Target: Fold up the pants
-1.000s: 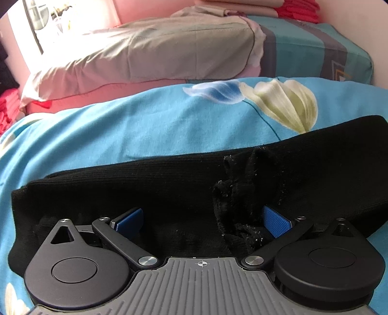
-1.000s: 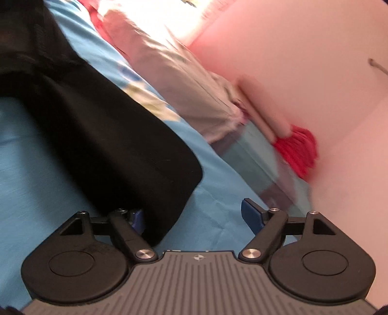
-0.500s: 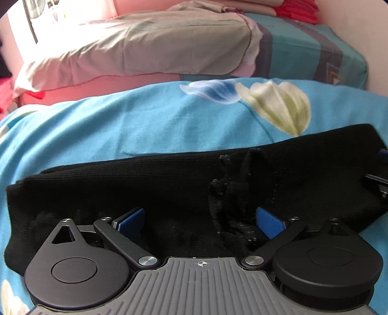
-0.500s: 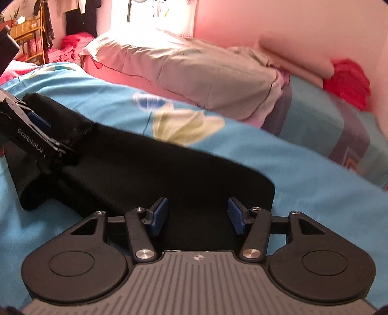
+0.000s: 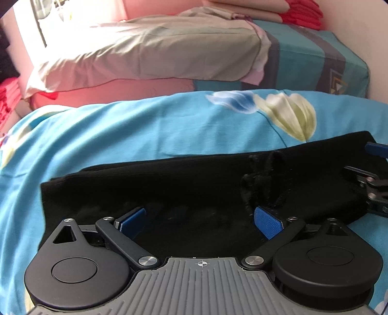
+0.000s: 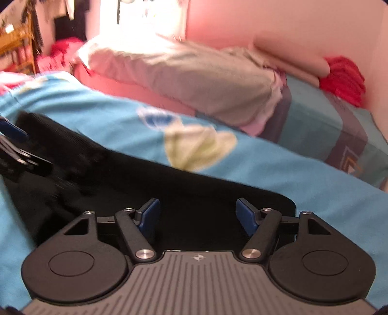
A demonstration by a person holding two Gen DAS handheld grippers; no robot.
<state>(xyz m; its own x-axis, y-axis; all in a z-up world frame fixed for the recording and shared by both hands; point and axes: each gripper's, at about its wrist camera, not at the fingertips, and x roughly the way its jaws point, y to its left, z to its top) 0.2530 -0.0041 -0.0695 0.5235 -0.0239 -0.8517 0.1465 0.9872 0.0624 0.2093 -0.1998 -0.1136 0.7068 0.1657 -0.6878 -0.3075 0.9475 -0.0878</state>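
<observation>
pink walls (image 6: 278,21); blue floral bedspread (image 5: 145,130); grey pillow (image 5: 157,55); bright window light (image 6: 143,21) behind.

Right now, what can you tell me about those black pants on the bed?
The black pants look like a soft ribbed knit, folded into a long band lying flat across the blue flowered bedsheet. A rumpled bunch of fabric rises right of the middle; the end in the right view is smooth with a rounded corner. The left tongs and right tongs hang open over it, one towards each end; the right ones have just been opening, gripping nothing.
</observation>
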